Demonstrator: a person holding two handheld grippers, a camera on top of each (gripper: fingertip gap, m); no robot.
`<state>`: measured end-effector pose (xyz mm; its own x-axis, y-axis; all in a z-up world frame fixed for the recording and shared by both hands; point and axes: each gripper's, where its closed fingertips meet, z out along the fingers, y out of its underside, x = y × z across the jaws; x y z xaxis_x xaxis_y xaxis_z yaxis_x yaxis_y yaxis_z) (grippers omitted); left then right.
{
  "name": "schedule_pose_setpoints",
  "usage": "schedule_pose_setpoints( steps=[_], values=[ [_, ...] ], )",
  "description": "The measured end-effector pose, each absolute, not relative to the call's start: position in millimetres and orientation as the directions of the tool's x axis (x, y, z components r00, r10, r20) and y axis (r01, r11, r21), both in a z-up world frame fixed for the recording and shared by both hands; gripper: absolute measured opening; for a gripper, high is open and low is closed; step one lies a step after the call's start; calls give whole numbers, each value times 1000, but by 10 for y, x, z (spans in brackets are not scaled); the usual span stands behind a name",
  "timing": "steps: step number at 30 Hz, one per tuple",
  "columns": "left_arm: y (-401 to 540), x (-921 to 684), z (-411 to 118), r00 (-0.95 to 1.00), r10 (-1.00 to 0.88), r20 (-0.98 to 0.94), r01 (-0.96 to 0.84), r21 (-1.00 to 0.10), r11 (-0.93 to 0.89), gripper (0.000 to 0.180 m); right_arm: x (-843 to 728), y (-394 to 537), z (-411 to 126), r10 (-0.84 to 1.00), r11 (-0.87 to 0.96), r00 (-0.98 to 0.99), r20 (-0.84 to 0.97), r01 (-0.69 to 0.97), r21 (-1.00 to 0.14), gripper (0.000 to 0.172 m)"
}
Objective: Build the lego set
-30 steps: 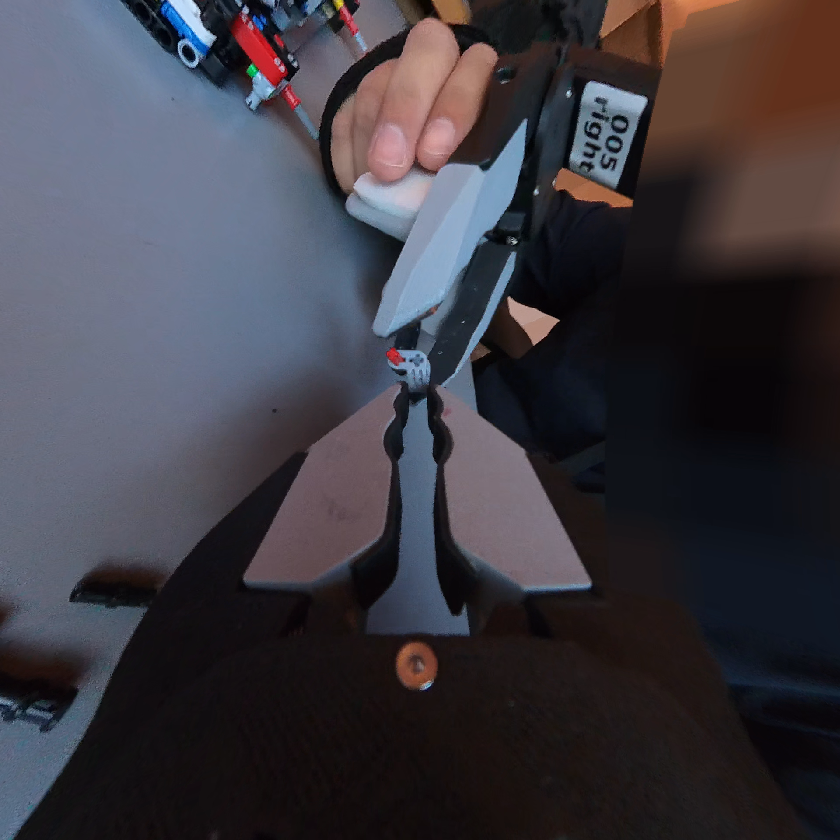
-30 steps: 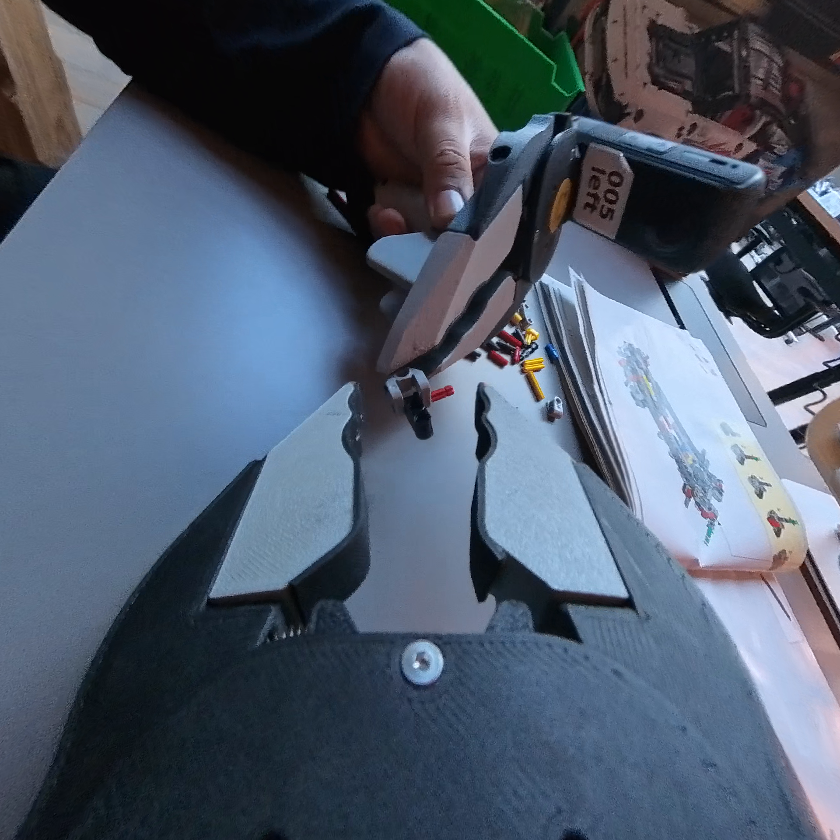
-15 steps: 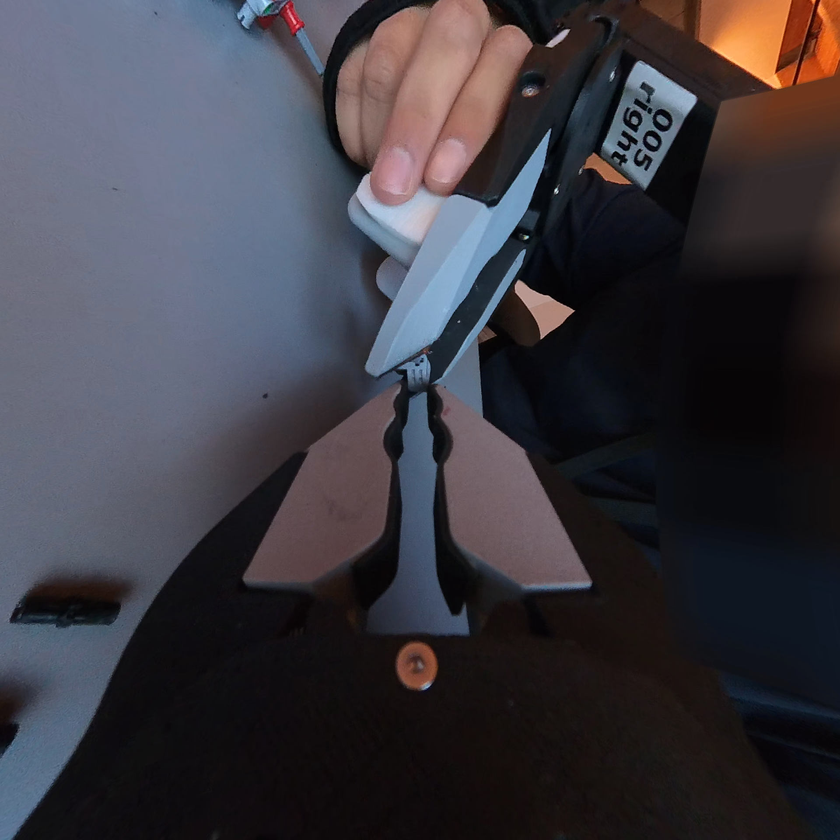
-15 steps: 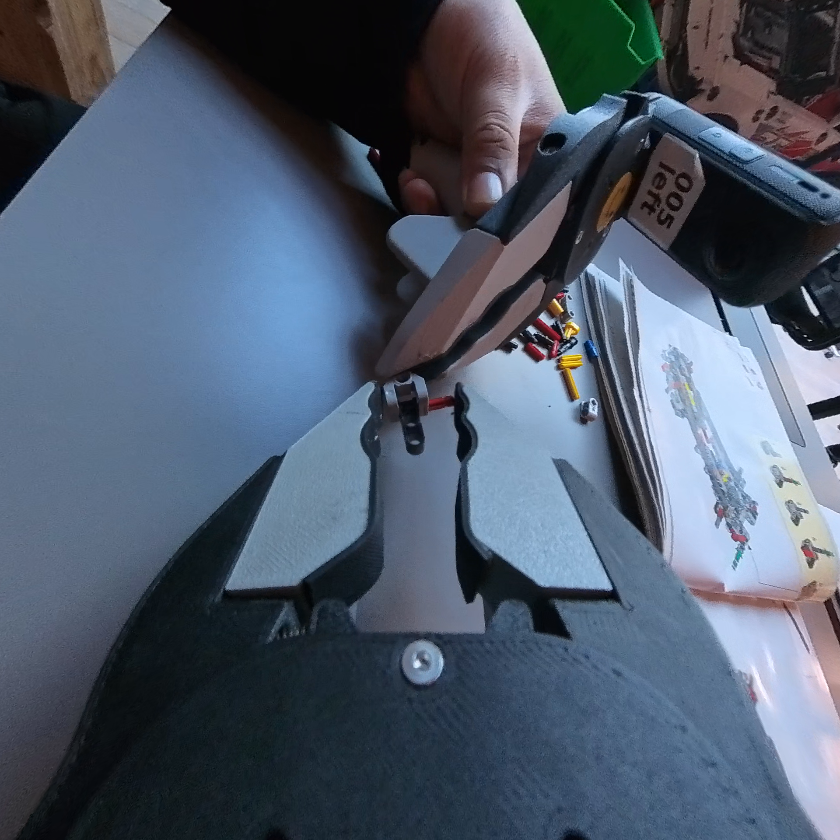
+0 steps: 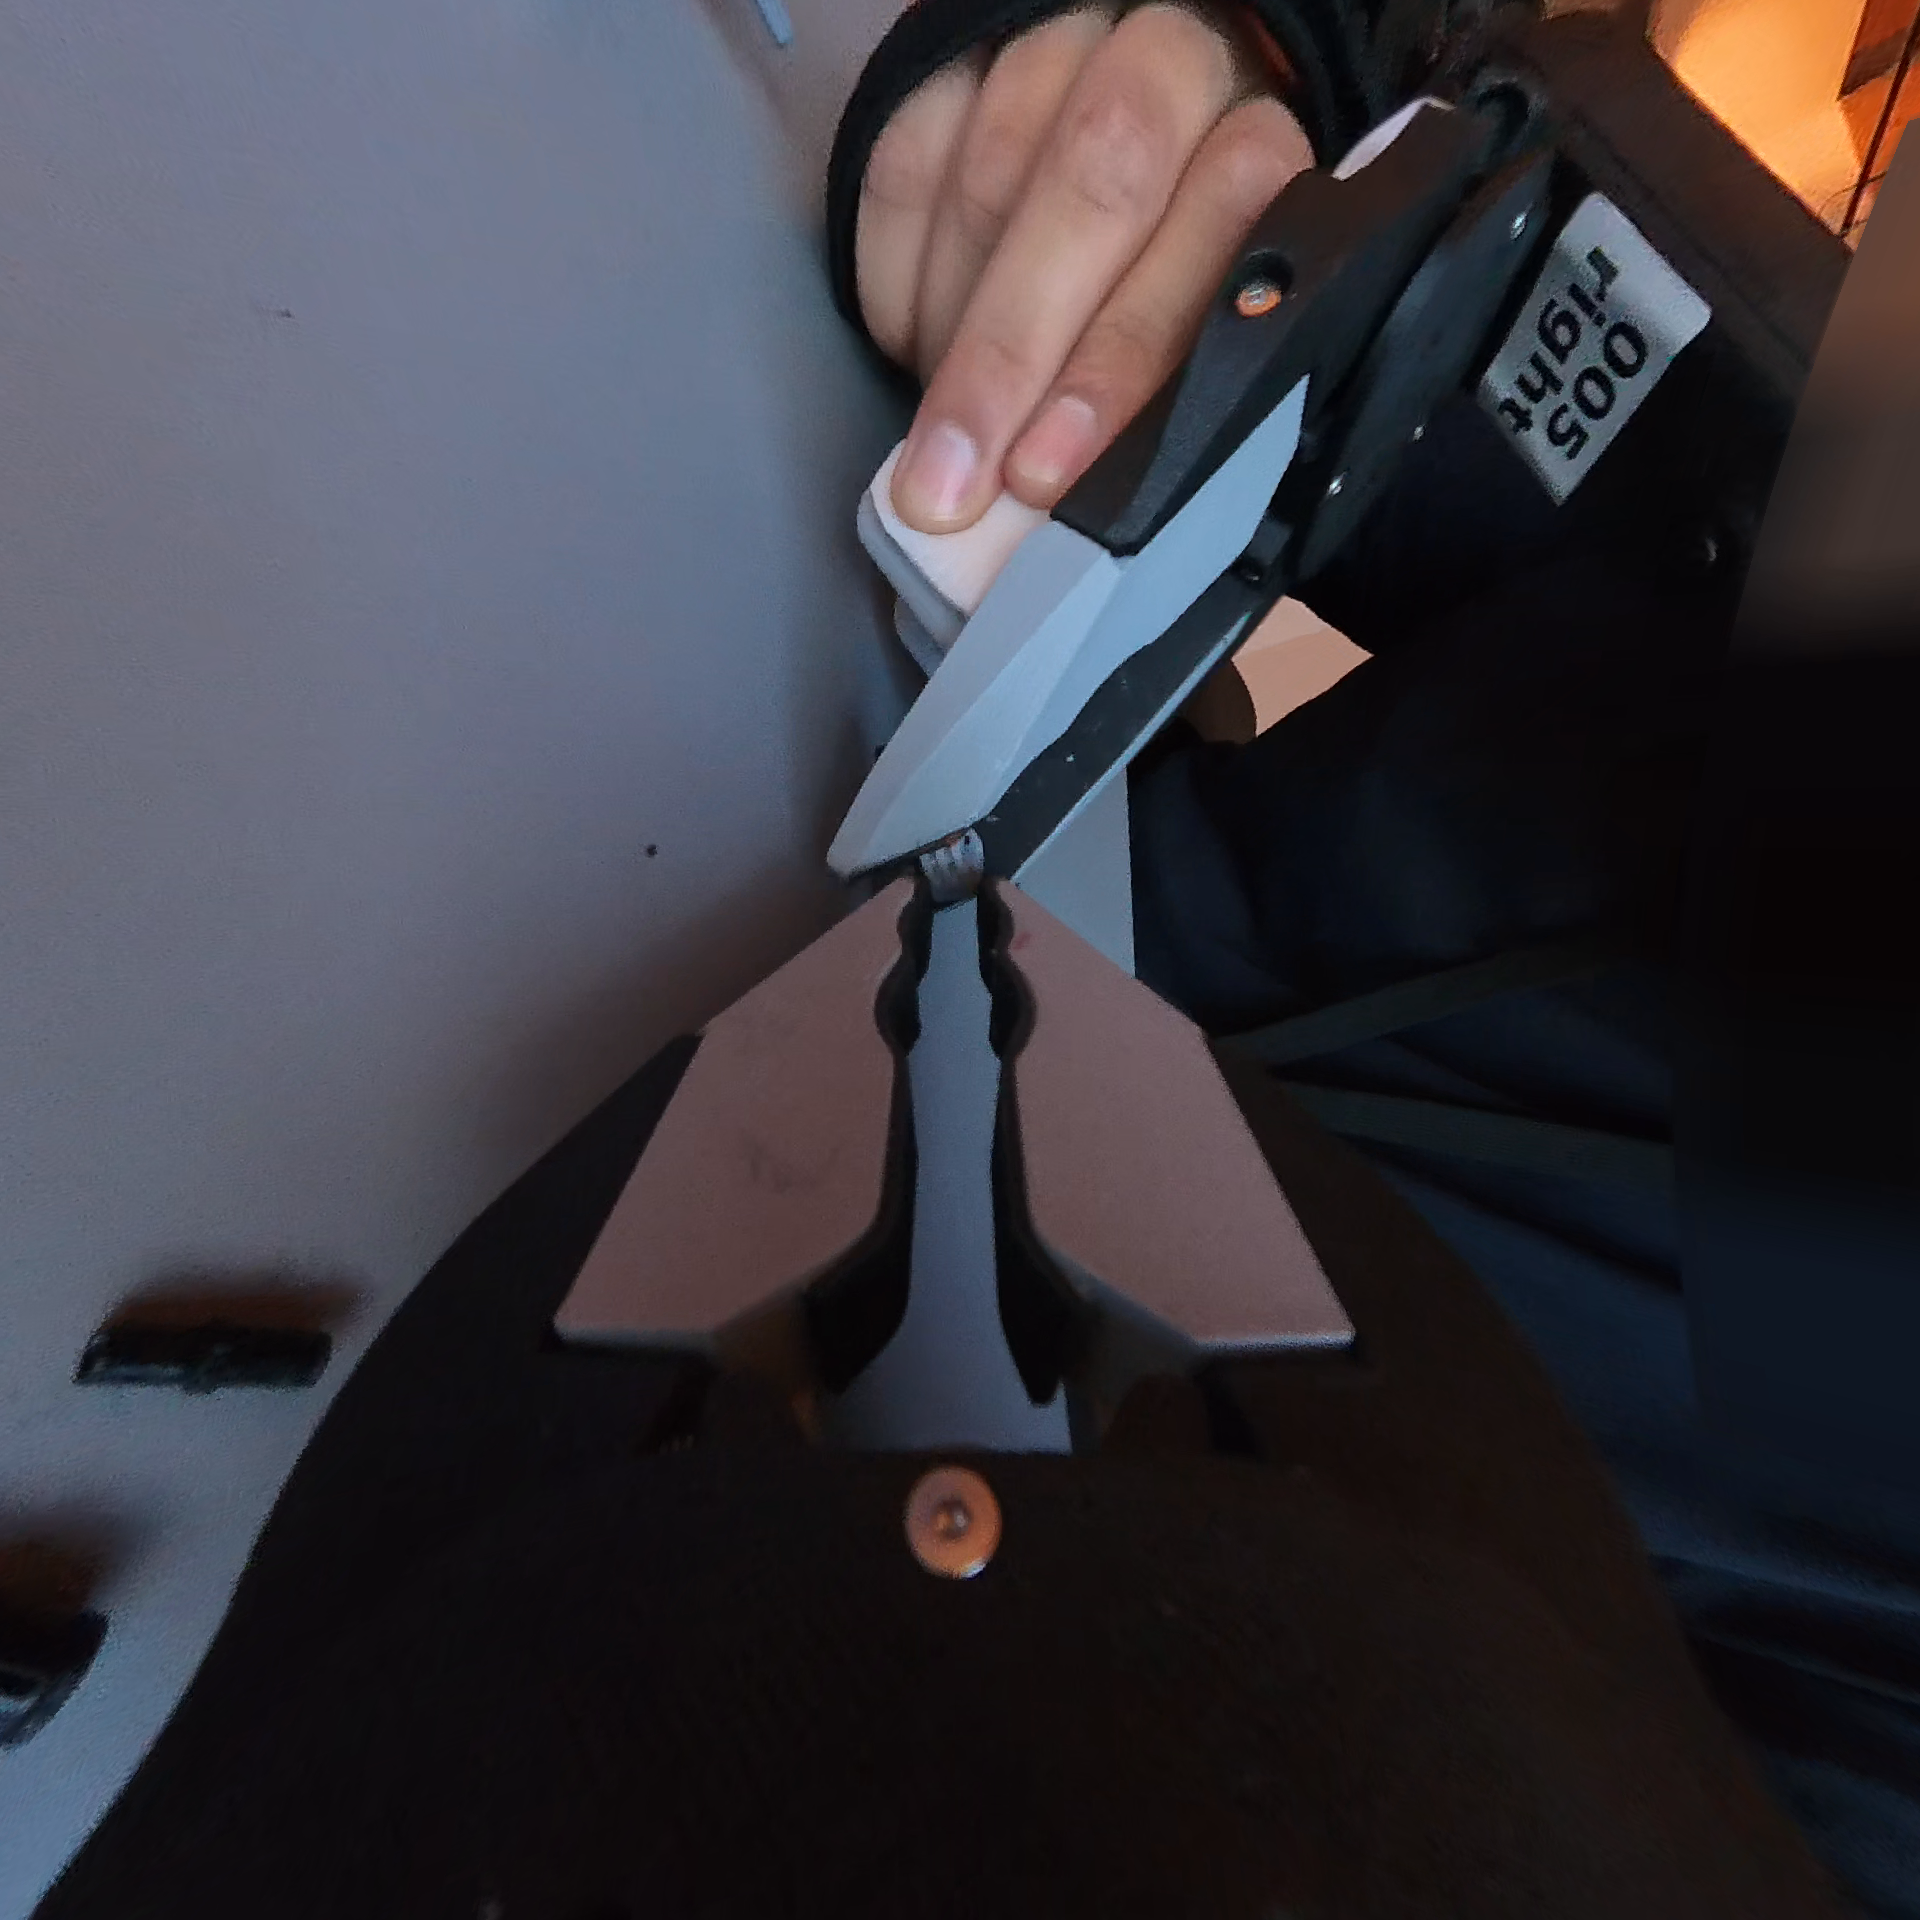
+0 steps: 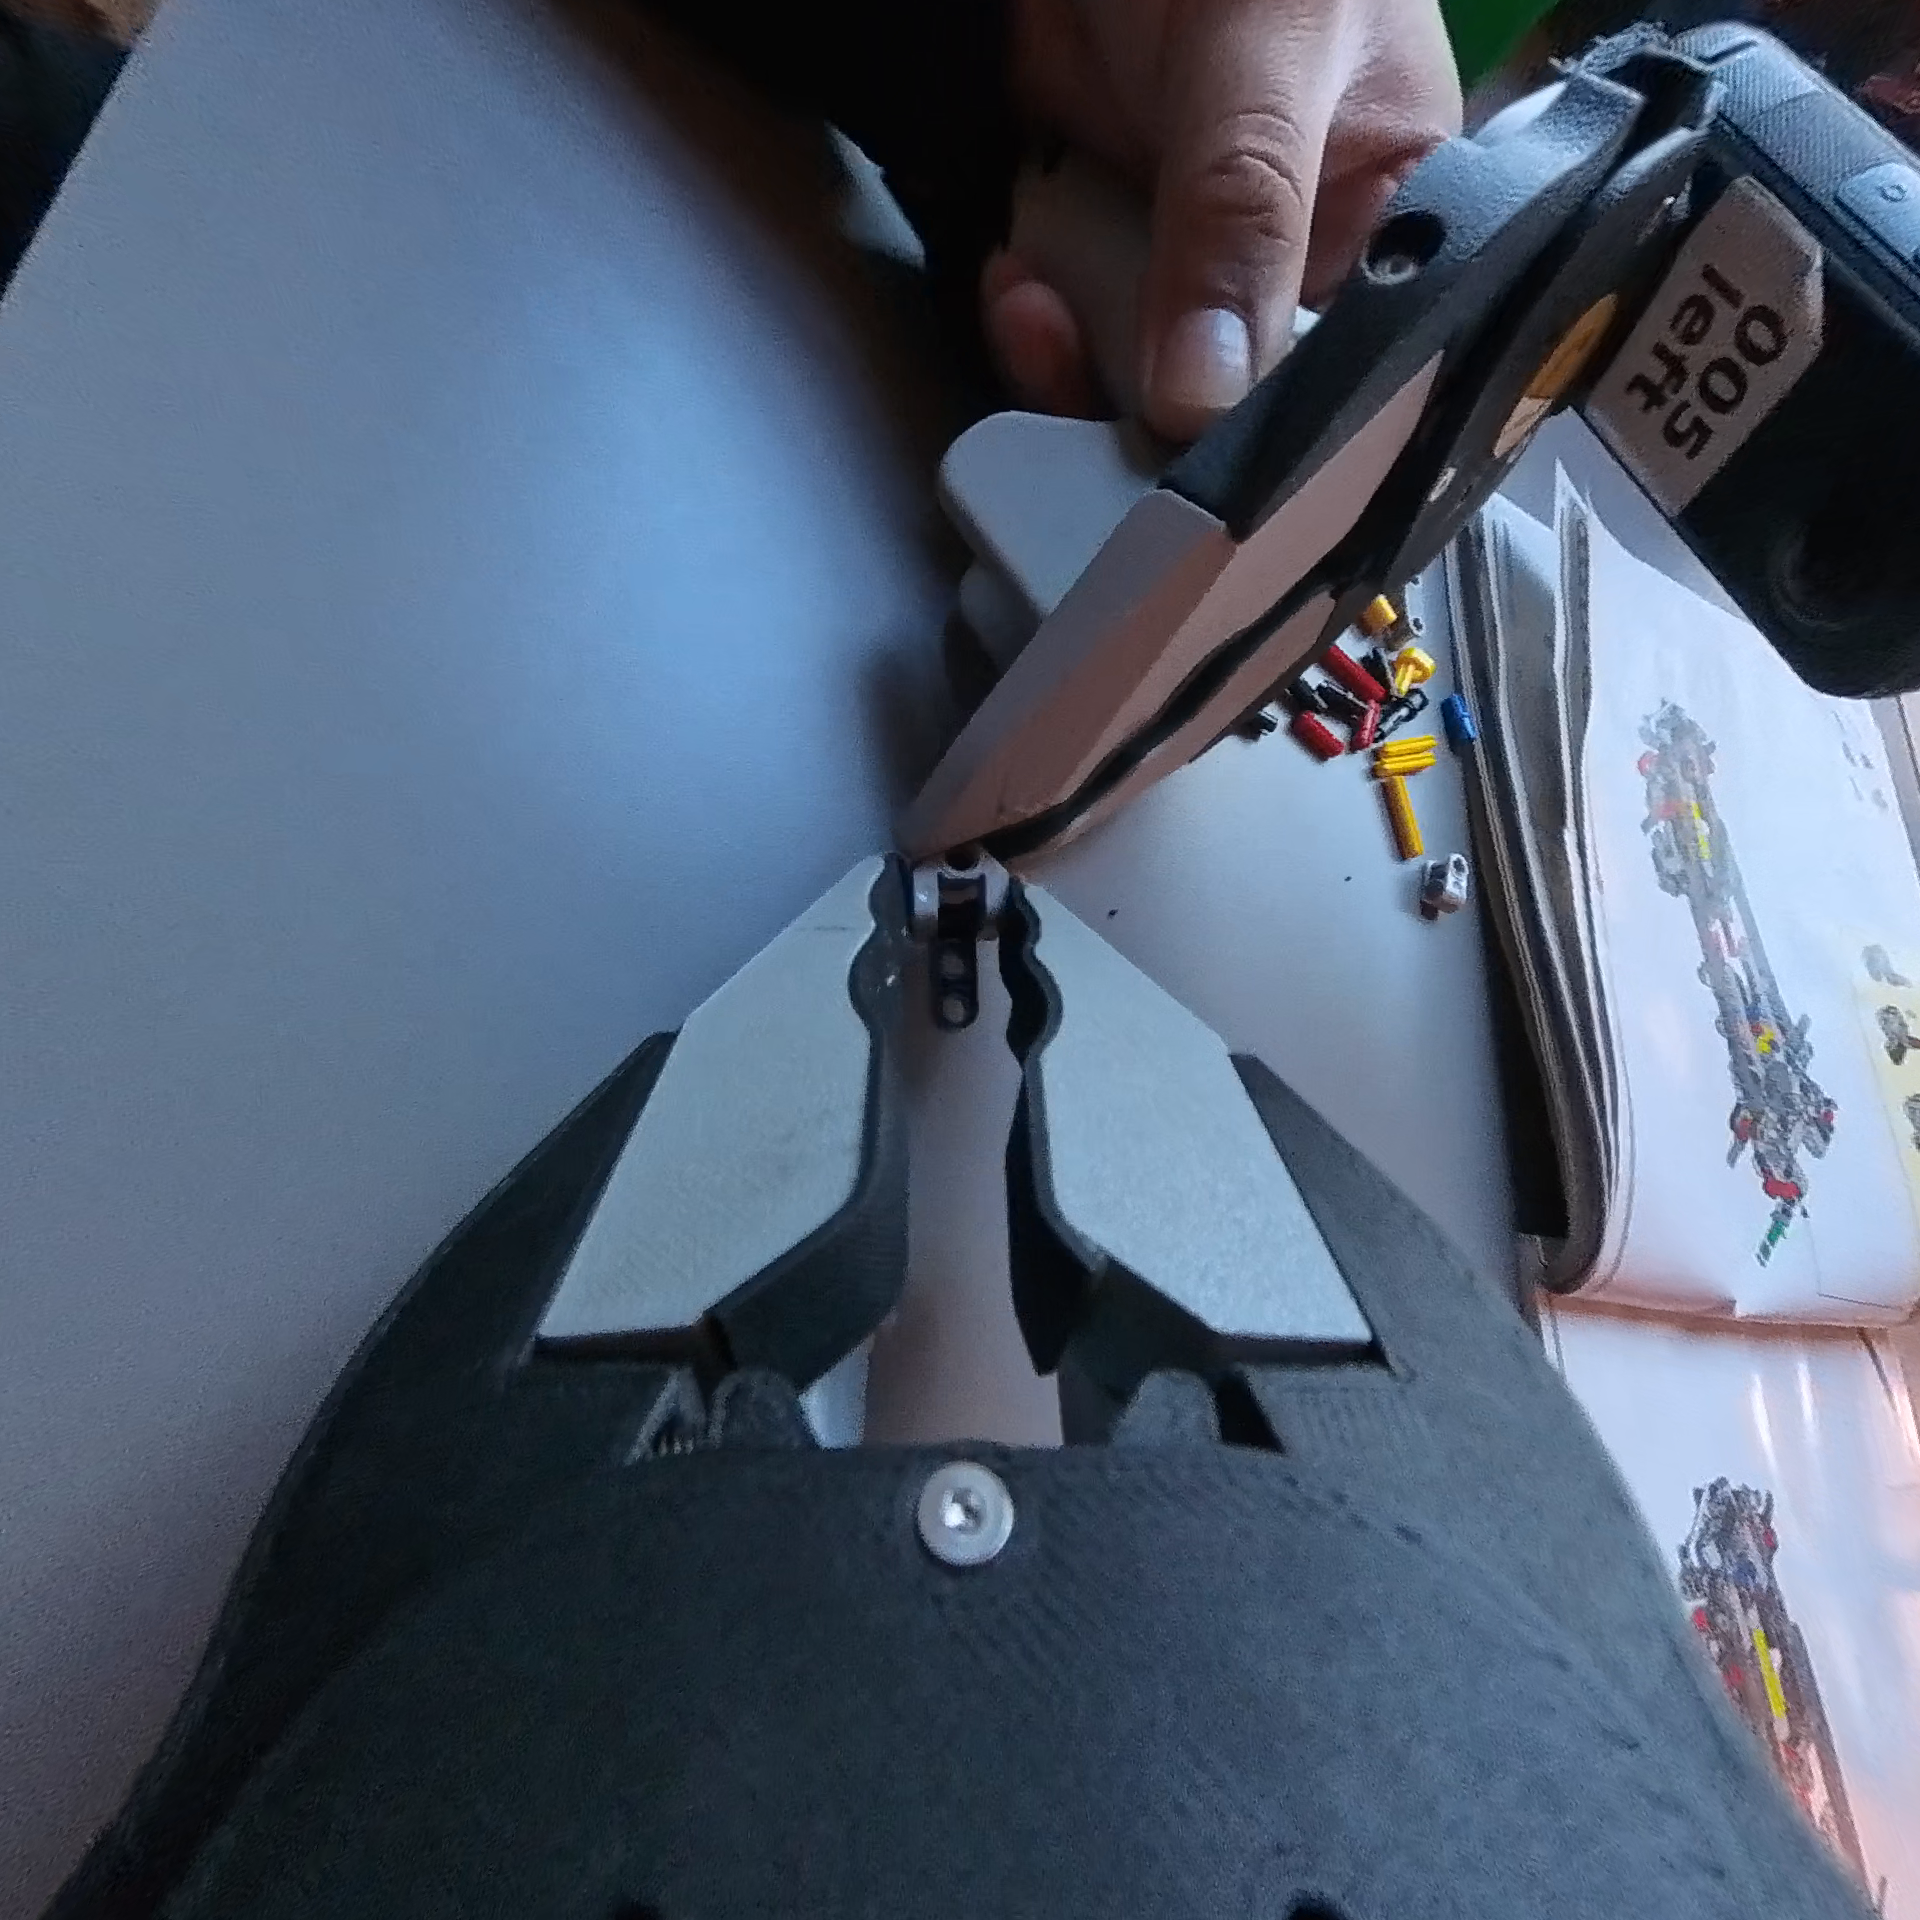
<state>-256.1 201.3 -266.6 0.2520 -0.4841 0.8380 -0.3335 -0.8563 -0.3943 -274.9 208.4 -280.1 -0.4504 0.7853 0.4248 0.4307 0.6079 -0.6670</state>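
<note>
While both grippers meet tip to tip above the desk, left gripper fingers pinch the small grey-black connector piece; right gripper fingers clamp it too. Loose pins lie beside the booklet.

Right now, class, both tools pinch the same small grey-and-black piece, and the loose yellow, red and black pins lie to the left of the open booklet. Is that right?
Nearly. The loose pins are yellow, red, black and one blue, as the right wrist view shows. They do lie left of the booklet, and both the right tool and left tool pinch the grey-and-black piece.
</note>
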Motion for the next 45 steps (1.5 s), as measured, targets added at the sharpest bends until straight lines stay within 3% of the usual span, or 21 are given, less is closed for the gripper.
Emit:
schedule_pose_setpoints(
  steps=[8,15,18,21,27,31,45],
  values=[
    [2007,-2581,-2678,256,-555,791,-376,-448,-811,6,-2755,2092,-2804,784,616,-438,440,462,-637,15],
    [2174,-2681,-2459,220,-695,685,-316,-624,-715,6,-2867,2245,-2495,798,601,-300,523,336,-725,17],
    [2285,-2765,-2574,313,-770,556,-367,-678,-638,6,-2824,2306,-2384,789,614,-258,558,296,-731,21],
    [2329,-2798,-2683,363,-814,454,-434,-690,-579,6,-2787,2361,-2349,825,564,-252,507,302,-768,28],
    [2379,-2809,-2685,422,-875,236,-528,-721,-449,6,-2721,2504,-2374,876,481,-232,423,349,-804,26],
    [2469,-2820,-2684,474,-860,188,-519,-729,-446,6,-2738,2588,-2399,887,463,-200,417,380,-801,16],
    [2676,-2967,-2805,605,-793,70,-537,-699,-471,6,-2753,2737,-2476,919,395,-164,359,423,-816,9]
  ],
)
